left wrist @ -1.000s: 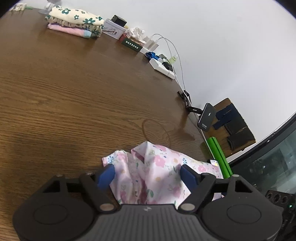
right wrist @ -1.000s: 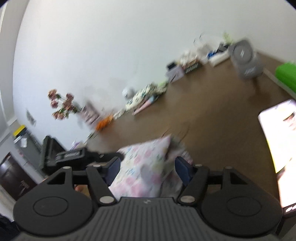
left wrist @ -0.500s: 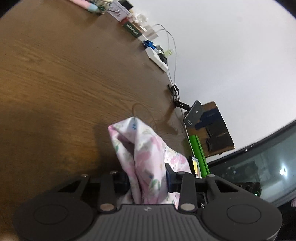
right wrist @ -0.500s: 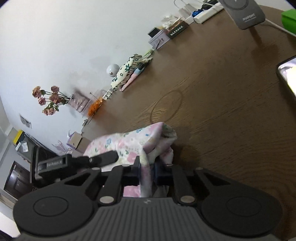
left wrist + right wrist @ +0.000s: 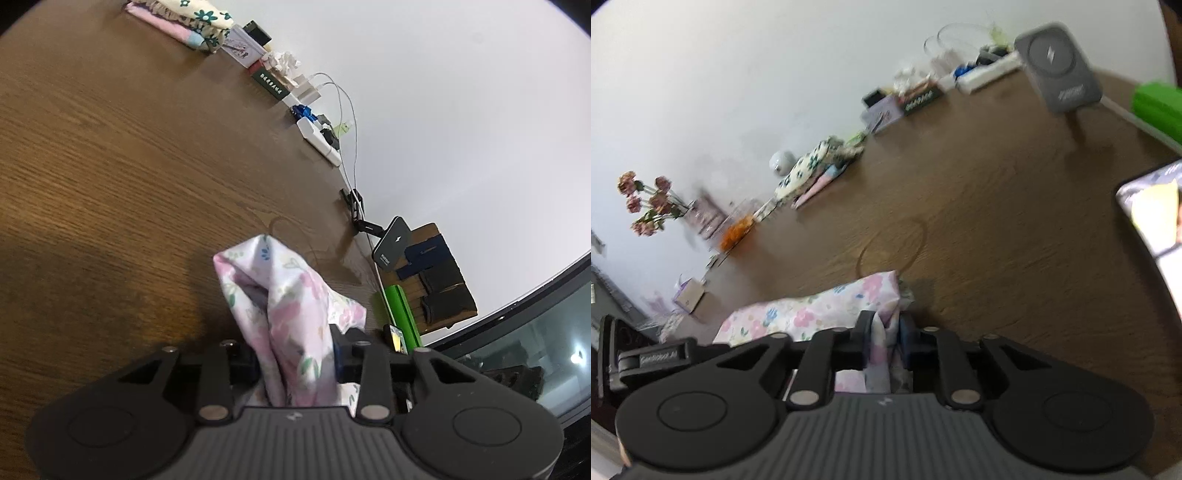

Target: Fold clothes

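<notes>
Closing over the last second, both grippers now pinch the pink floral garment [image 5: 291, 314]: a second ago each pair of blue-tipped fingers stood wide apart around the cloth, half a second ago they had come together, and the left gripper [image 5: 297, 360] and right gripper [image 5: 884, 338] now each clamp a bunched edge. Such a two-point hold suits lifting or spreading the piece for a fold, though which fold cannot be judged. Thin, soft printed fabric rises in a limp, creased peak above the dark, grained wooden table [image 5: 110, 166], over a faint ring mark. A folded stack [image 5: 184, 18] of flower-print cloths lies at the far edge.
</notes>
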Demonstrator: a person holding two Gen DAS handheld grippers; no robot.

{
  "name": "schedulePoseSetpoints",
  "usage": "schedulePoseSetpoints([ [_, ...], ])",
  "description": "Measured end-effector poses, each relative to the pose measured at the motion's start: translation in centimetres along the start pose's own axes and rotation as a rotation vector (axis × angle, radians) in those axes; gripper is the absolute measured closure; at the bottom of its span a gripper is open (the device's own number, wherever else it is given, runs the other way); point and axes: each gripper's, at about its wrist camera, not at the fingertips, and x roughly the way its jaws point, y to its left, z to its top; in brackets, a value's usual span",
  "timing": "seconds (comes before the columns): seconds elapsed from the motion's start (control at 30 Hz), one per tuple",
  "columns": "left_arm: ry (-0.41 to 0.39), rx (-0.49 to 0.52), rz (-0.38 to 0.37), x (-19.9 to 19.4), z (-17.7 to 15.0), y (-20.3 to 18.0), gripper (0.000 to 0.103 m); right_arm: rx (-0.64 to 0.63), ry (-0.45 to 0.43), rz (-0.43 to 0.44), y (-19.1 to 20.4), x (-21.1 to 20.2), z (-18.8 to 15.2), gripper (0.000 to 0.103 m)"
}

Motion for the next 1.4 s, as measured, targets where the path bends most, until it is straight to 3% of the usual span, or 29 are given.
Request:
schedulePoseSetpoints([
  [0.03,-0.019,0.010,0.012,-0.5,0.0,-0.2,0.054,-0.045,-0.032,-0.020,0.7,-0.5,-0.1,0.081],
  [0.17,-0.107,0.083,0.065,-2.7,0.6,-1.2,0.050,-0.310,-0.200,-0.152,4.7,-2.3,-0.9,0.074],
  [0.27,-0.107,0.162,0.145,-2.2,0.5,-2.3,0.057,-0.430,-0.183,-0.114,6.4,-1.6,-1.4,0.077],
  [0.3,-0.110,0.186,0.180,-1.7,0.2,-2.6,0.064,-0.428,-0.164,-0.111,6.3,-1.2,-1.3,0.082],
  [0.4,-0.128,0.236,0.261,-0.8,-0.5,-3.2,0.065,-0.419,-0.106,-0.104,6.0,0.2,-1.0,0.084],
  [0.47,-0.161,0.236,0.274,-1.5,-0.6,-3.5,0.061,-0.413,-0.068,-0.100,5.8,1.1,-0.7,0.084],
  [0.57,-0.229,0.239,0.291,-2.8,-0.7,-4.2,0.062,-0.403,-0.010,-0.092,5.6,2.5,-0.4,0.084],
  [0.67,-0.323,0.319,0.285,-4.4,-1.0,-6.3,0.061,-0.395,-0.007,-0.082,5.3,2.5,-0.2,0.083],
  [0.77,-0.321,0.371,0.230,-4.2,-1.4,-8.4,0.058,-0.389,-0.032,-0.071,5.0,1.9,-0.1,0.082],
  [0.87,-0.262,0.408,0.250,-2.2,-1.7,-9.1,0.061,-0.382,-0.058,-0.059,4.8,1.3,0.0,0.059],
  [0.9,-0.231,0.414,0.281,-1.2,-1.8,-8.9,0.063,-0.380,-0.066,-0.055,4.7,1.1,0.1,0.057],
  [0.93,-0.201,0.417,0.309,-0.3,-1.9,-8.7,0.072,-0.378,-0.074,-0.051,4.6,0.9,0.1,0.057],
  [1.0,-0.169,0.402,0.354,0.8,-2.0,-7.9,0.079,-0.373,-0.091,-0.043,4.4,0.4,0.2,0.057],
  [1.07,-0.168,0.376,0.371,1.0,-1.8,-6.9,0.079,-0.369,-0.108,-0.035,4.2,0.0,0.3,0.060],
  [1.2,-0.162,0.347,0.379,0.9,-1.7,-5.7,0.078,-0.341,-0.033,-0.050,3.4,1.9,0.0,0.063],
  [1.4,-0.214,0.327,0.353,-0.4,-2.4,-5.1,0.075,-0.290,-0.033,-0.066,2.4,1.3,-0.6,0.058],
])
